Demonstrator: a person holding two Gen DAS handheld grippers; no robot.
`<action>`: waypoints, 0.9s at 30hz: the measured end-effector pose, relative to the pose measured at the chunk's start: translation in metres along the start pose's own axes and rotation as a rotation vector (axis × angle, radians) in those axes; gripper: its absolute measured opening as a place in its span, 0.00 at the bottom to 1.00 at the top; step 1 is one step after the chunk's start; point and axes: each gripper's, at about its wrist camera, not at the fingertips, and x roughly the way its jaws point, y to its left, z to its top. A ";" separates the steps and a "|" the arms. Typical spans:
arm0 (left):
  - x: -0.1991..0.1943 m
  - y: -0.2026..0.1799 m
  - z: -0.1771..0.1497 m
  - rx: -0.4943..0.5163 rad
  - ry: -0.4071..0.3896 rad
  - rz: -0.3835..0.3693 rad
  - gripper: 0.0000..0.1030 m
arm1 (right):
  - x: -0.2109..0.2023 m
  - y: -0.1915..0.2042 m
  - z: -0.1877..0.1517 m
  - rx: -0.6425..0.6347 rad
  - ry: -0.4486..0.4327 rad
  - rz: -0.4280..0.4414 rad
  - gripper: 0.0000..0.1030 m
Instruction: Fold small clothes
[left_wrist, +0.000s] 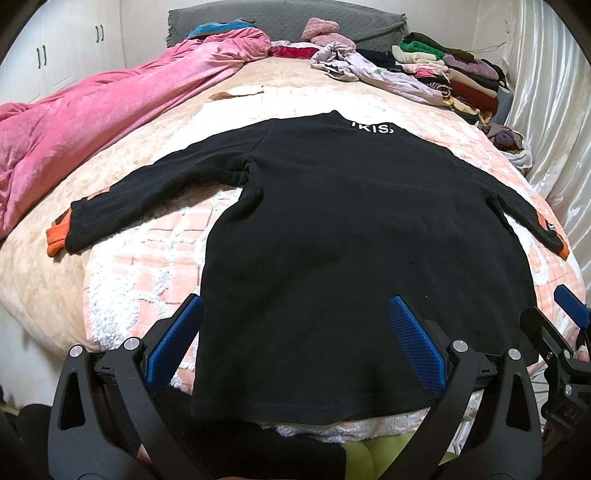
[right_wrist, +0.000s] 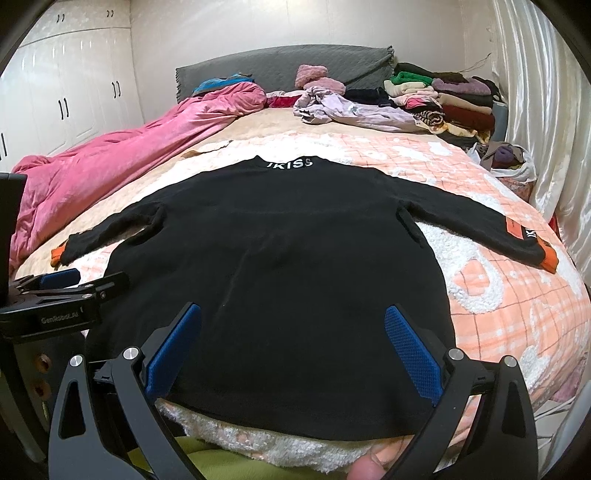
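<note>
Since the black sweater (left_wrist: 332, 236) is already spread flat, back side up, on the pink-and-white blanket (left_wrist: 147, 266) on the bed (left_wrist: 44, 288), I'd call this the start of the fold: laid out, nothing folded yet. Collar points away, hem lies nearest the cameras, both sleeves stretched out to the sides.

Left gripper (left_wrist: 295, 339): spread wide, nothing held, hanging over the hem with its left finger out past the sweater's left edge. Right gripper (right_wrist: 291, 347): also wide and empty, over the hem toward the right half. Can't tell whether either one touches the cloth. In the right wrist view the left gripper shows at the left edge, near the left hem corner.

Left sleeve (left_wrist: 147, 192) ends in an orange cuff (left_wrist: 57, 236), lying partly off the blanket onto the beige bedsheet. Right sleeve (right_wrist: 480, 225) has an orange cuff too, resting on the blanket.

Next move, my guess: bring a sleeve in across the body. Needs a reach out to a cuff, a narrow pinch on the cloth only, not the fluffy blanket underneath, then a drag inward while keeping the body flat.

Clutter well clear: pink quilt (left_wrist: 92, 122) on the left, stack of folded clothes (right_wrist: 450, 99) far right by the headboard.
</note>
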 end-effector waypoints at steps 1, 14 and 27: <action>0.000 0.000 0.000 0.000 0.000 0.001 0.91 | 0.001 -0.001 0.001 0.004 -0.001 -0.004 0.96; 0.010 -0.006 0.023 -0.002 -0.007 0.004 0.91 | 0.011 -0.021 0.016 0.022 -0.033 -0.027 0.96; 0.030 -0.036 0.062 0.053 -0.016 -0.018 0.91 | 0.028 -0.061 0.042 0.057 -0.062 -0.090 0.96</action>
